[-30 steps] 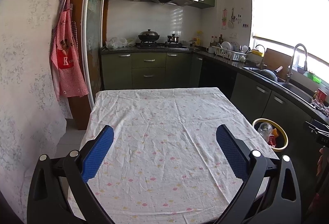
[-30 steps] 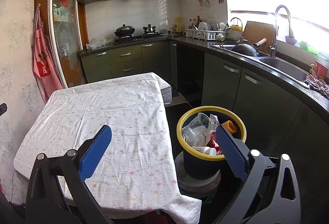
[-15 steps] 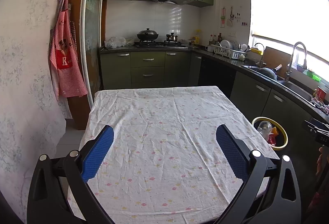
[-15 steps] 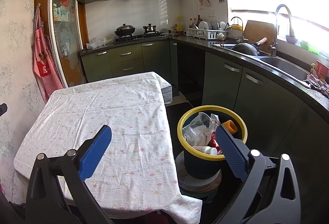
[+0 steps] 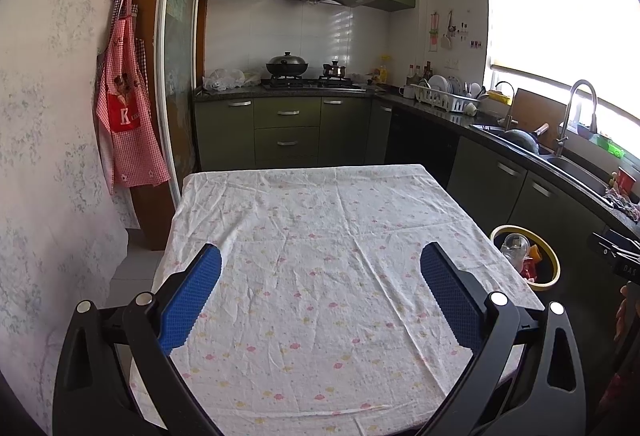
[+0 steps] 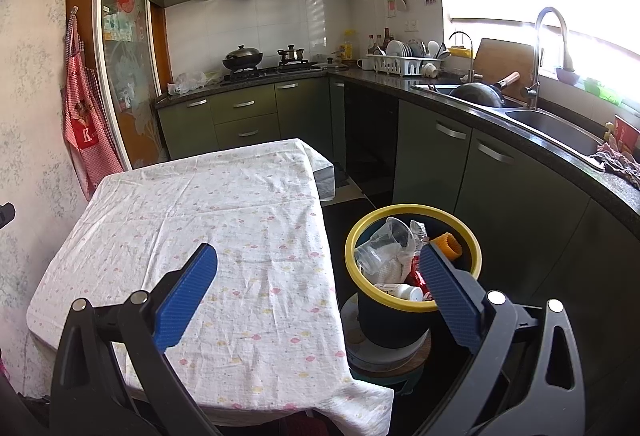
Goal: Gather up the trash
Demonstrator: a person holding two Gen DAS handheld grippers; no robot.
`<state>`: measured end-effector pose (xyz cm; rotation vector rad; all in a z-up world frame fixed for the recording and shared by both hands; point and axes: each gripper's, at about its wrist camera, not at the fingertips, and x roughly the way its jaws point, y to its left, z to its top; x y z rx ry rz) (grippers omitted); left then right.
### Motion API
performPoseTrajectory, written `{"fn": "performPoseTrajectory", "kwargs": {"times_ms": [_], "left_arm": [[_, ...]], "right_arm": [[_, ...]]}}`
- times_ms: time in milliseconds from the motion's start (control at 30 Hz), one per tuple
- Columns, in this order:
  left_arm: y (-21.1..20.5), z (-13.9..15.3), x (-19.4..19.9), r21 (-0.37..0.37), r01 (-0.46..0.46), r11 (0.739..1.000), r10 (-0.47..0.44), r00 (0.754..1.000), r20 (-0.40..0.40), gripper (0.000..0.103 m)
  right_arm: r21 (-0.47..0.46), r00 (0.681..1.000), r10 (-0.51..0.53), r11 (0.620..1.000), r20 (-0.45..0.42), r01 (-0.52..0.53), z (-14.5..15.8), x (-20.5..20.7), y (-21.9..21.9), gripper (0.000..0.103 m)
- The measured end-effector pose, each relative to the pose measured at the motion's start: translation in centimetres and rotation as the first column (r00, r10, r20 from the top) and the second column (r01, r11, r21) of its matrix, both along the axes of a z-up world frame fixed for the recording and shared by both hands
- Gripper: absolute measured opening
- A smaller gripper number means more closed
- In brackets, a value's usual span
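Note:
A dark bin with a yellow rim [image 6: 472,248] stands on the floor to the right of the table [image 6: 208,211]. In it lie a clear plastic cup [image 6: 384,244], crumpled white paper, a red wrapper, a small white bottle [image 6: 402,291] and an orange ring. The left wrist view shows the same bin [image 5: 554,268] past the table's right edge. My right gripper [image 6: 318,282] is open and holds nothing, straddling the table's right edge and the bin. Over the flowered tablecloth [image 5: 320,256] my left gripper [image 5: 320,282] is open, nothing between its fingers.
Green kitchen cabinets [image 5: 286,131] with a stove run along the back. A counter with sink and tap [image 6: 548,47] lines the right side. A red checked apron [image 5: 128,123] hangs on the left wall. The bin rests on a round stand [image 6: 384,360].
Both views shifted only slightly; the left gripper drew back a little, showing more of the kitchen. Both grippers stayed open and empty.

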<state>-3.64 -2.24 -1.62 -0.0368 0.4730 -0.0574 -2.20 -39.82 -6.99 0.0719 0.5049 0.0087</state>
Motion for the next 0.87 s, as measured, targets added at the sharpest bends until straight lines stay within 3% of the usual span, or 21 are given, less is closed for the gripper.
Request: {"fn": "performPoseTrajectory", "kwargs": {"times_ms": [600, 867], "left_arm": [[0.2, -1.2, 1.3, -0.003, -0.004, 1.0, 0.004, 0.999, -0.036, 0.098], [1.4, -4.0, 7.6, -0.021, 0.006, 1.0, -0.009, 0.99, -0.142, 0.098]], "right_arm": [[-0.003, 1.0, 0.0, 1.0, -0.012, 0.0, -0.4, 0.3, 0.4, 0.096], [-0.061, 0.996, 0.062, 0.996, -0.064, -0.066, -0.8, 4.2, 2.9, 0.096]]}}
